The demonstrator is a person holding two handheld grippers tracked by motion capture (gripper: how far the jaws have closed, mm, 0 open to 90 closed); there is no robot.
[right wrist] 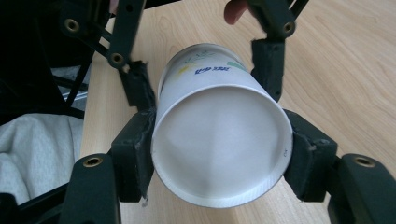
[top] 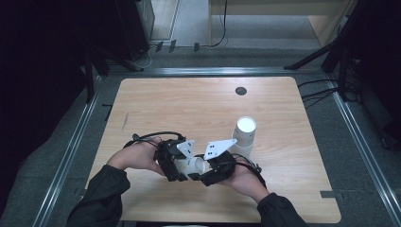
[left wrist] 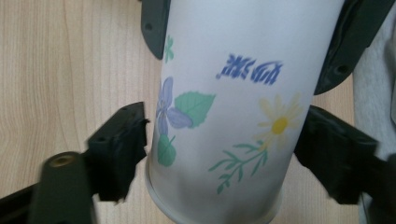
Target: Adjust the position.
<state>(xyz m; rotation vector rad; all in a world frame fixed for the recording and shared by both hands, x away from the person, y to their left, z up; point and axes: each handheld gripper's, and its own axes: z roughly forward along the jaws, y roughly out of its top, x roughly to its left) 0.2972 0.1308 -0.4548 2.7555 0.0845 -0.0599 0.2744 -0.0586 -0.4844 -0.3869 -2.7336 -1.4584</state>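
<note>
Nearest the high camera, 2 dark sleeves come in from the bottom edge, each hand holding a gripper over the near part of the wooden table (top: 198, 101). Between them a paper cup (top: 189, 166) lies on its side, held off the tabletop.

The right gripper (top: 204, 174) is clamped across the cup's open mouth; in the right gripper view both pads press against the rim of the cup (right wrist: 219, 144), whose white inside faces the camera.

The left gripper (top: 182, 174) stands at the cup's base end. In the left gripper view its 2 jaws are spread on either side of the flower-printed cup (left wrist: 233, 107), a narrow gap showing at the left pad, so it has no hold.

Farther back, to the right, a stack of cups (top: 244, 135) stands upright. Beyond it a small dark round disc (top: 241, 91) sits in the tabletop near the far edge.
</note>
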